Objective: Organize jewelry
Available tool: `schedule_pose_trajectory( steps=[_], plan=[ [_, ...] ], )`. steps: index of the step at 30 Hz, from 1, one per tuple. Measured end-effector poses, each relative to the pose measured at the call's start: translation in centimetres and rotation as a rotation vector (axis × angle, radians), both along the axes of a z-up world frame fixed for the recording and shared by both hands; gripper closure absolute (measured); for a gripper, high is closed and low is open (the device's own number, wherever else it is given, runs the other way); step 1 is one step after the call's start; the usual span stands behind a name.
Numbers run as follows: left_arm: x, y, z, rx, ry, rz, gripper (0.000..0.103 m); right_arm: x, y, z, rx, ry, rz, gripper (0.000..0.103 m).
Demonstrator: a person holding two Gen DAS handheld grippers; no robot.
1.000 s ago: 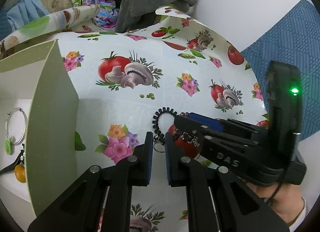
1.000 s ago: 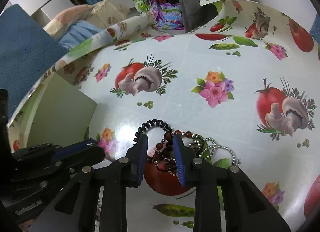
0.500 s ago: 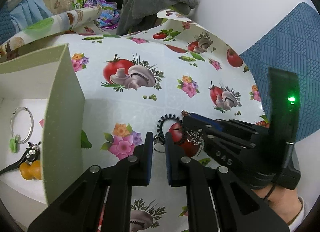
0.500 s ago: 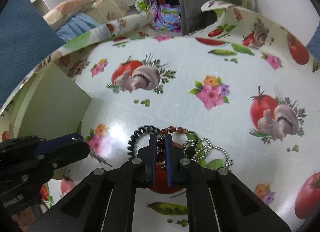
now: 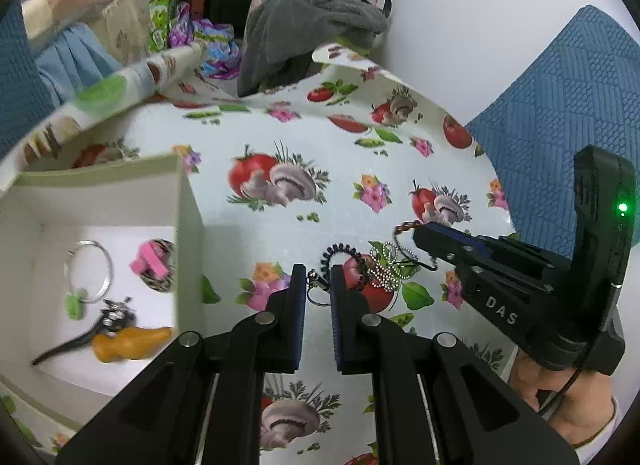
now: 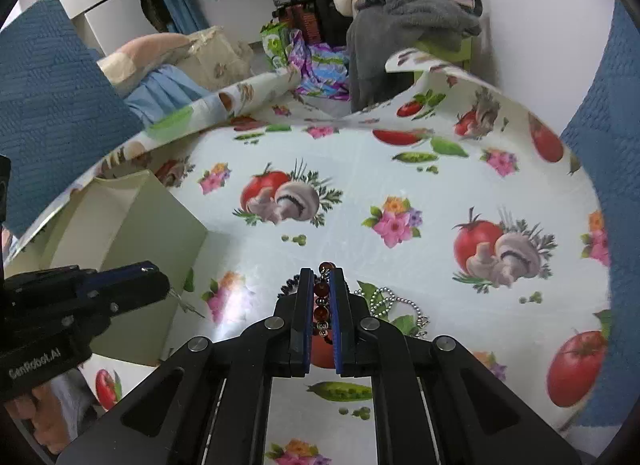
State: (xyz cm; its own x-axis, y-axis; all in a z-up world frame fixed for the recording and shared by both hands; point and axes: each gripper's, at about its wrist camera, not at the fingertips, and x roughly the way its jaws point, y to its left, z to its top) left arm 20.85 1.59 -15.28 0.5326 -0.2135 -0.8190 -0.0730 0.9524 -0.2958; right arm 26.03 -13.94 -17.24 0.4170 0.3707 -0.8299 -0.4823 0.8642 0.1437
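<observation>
My right gripper [image 6: 322, 293] is shut on a brown bead bracelet [image 6: 321, 303] and holds it above the tablecloth; the bracelet's end shows at its tip in the left wrist view [image 5: 404, 228]. A silver ball chain [image 5: 386, 267] and a black coil hair tie [image 5: 340, 251] lie on the cloth below. My left gripper [image 5: 317, 285] is shut on a small metal key ring [image 5: 316, 291]. The open pale box [image 5: 188, 201] at the left holds a silver hoop [image 5: 90, 271], a pink clip [image 5: 150, 261] and an orange charm [image 5: 128, 347].
The table has a flowered vinyl cloth [image 6: 400, 185] with a raised far edge. Clothes [image 6: 408, 25] and bags are piled behind it. Blue quilted fabric [image 5: 560, 113] lies at the right.
The right gripper closed on the bead bracelet and lifted it off the pile. The left gripper rose and drew back, so more of the box's inside shows.
</observation>
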Motion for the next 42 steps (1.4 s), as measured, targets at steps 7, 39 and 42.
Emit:
schedule_pose_trajectory(
  steps=[7,39,42],
  plan=[
    [-0.8,2.0,3.6,0.045,-0.041,0.012,0.091,-0.7,1.1,4.8,0.003,-0.064,-0.010,0.097],
    [-7.3,14.9,2.5,0.114,-0.009,0.107,0.091,-8.2,17.5,6.6,0.052,-0.050,0.182,0.097],
    [-7.8,15.6,0.8,0.083,0.015,0.116,0.091,-8.6,17.8,5.0,0.029,-0.026,0.184,0.097]
  ],
)
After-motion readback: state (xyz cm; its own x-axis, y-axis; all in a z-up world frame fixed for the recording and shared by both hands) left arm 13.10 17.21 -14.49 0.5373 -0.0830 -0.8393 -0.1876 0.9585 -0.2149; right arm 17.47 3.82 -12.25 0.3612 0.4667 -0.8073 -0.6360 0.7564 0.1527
